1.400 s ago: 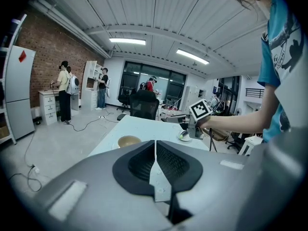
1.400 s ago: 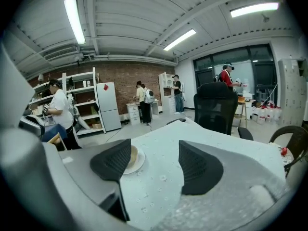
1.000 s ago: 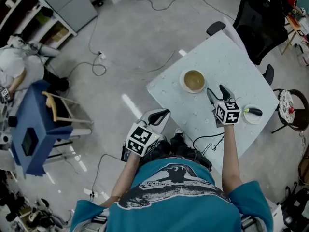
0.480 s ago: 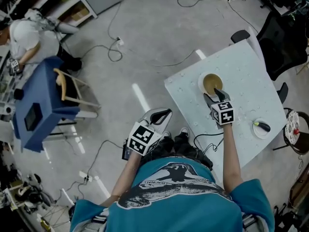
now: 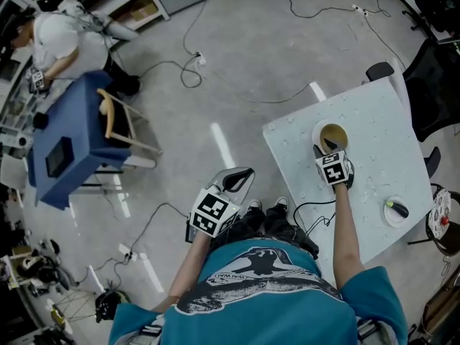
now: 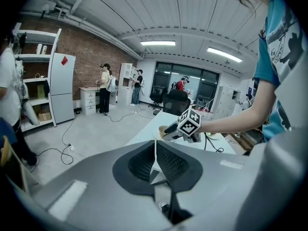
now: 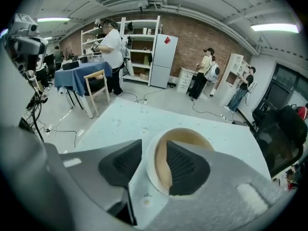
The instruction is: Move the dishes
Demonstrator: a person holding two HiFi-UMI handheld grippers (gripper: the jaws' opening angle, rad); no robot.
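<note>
A white bowl [image 5: 334, 134] with a tan inside stands on the white table [image 5: 374, 171]. My right gripper [image 5: 325, 148] is at its near rim. In the right gripper view the jaws [image 7: 154, 146] straddle that rim, one pad outside and one inside the bowl [image 7: 190, 137]. They have just been closing, but small gaps still show beside the rim. A small white plate [image 5: 394, 215] with a green and black thing on it lies near the table's right edge. My left gripper [image 5: 241, 175] hangs over the floor left of the table, shut and empty [image 6: 155, 146].
A black cable [image 5: 313, 210] runs over the table's near edge. A black office chair [image 5: 438, 85] stands beyond the table. A blue-covered table [image 5: 68, 139], a wooden chair [image 5: 118, 124] and a person [image 5: 61, 38] are far left. Cables lie on the floor.
My right gripper has moved from beside the bowl down onto its near rim, and its jaws have narrowed. The left gripper has shifted a little and stays shut.
</note>
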